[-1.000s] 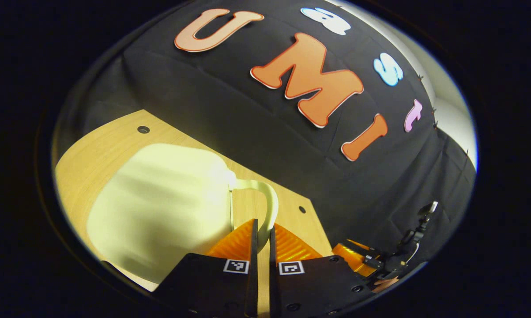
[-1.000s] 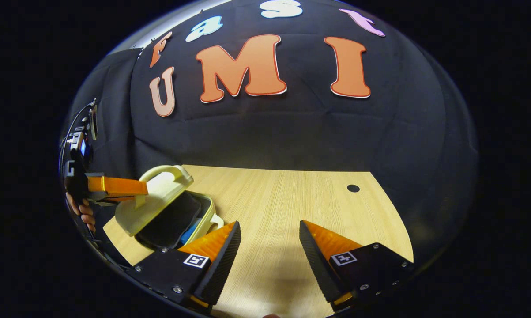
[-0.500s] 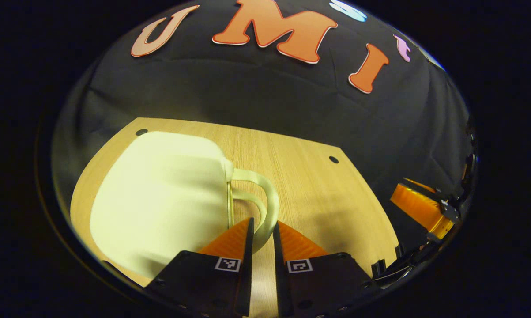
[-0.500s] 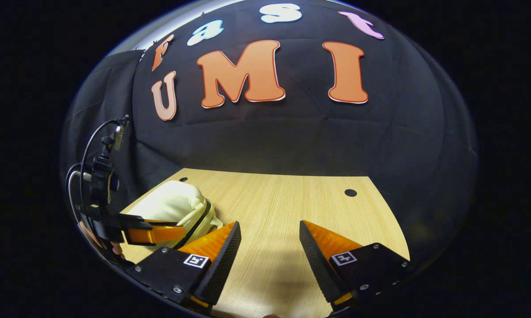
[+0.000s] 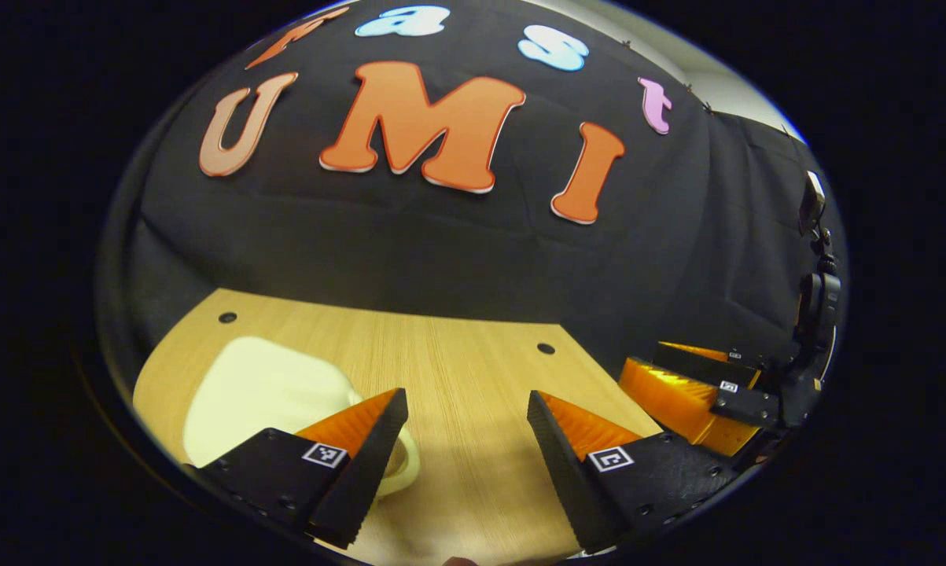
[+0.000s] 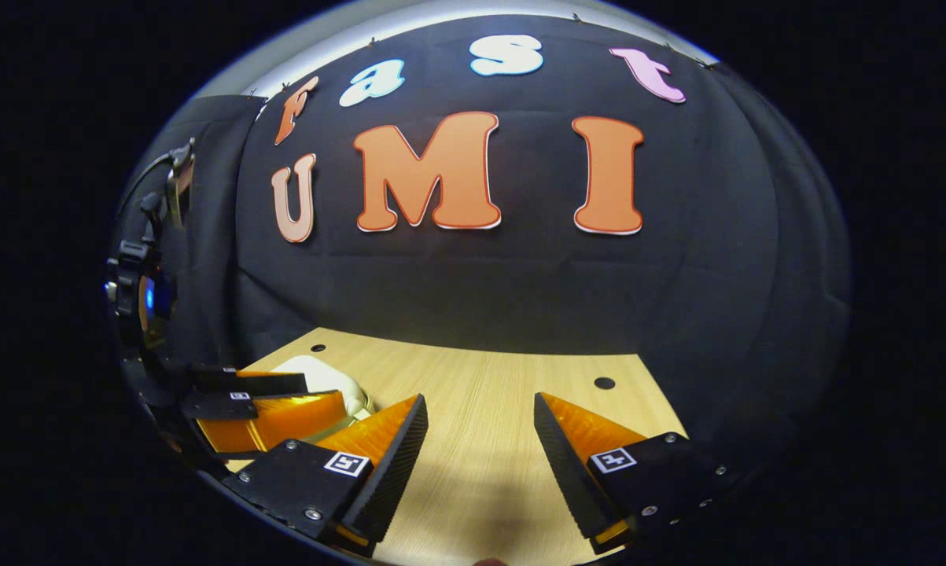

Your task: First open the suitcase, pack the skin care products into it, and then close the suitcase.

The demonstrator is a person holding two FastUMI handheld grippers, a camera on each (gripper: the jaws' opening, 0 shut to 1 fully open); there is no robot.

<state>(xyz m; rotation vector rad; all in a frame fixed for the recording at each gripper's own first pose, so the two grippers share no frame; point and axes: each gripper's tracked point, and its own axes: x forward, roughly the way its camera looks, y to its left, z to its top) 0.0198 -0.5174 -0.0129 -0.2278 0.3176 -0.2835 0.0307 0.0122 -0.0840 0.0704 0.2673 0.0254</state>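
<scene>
Suitcase point(image 5: 260, 393): pale cream, small, hard-shelled and rounded, with its lid down, lying on the wooden table point(image 5: 457, 377) toward the left of my left gripper view. Its looped handle point(image 5: 404, 464) pokes out just beside my left gripper's point(image 5: 465, 428) left finger, partly hidden behind it. I see that gripper's jaws spread wide with nothing between them, only bare tabletop. My right gripper point(image 6: 479, 432) likewise stands wide apart and empty over the table, well off to the suitcase's right.
</scene>
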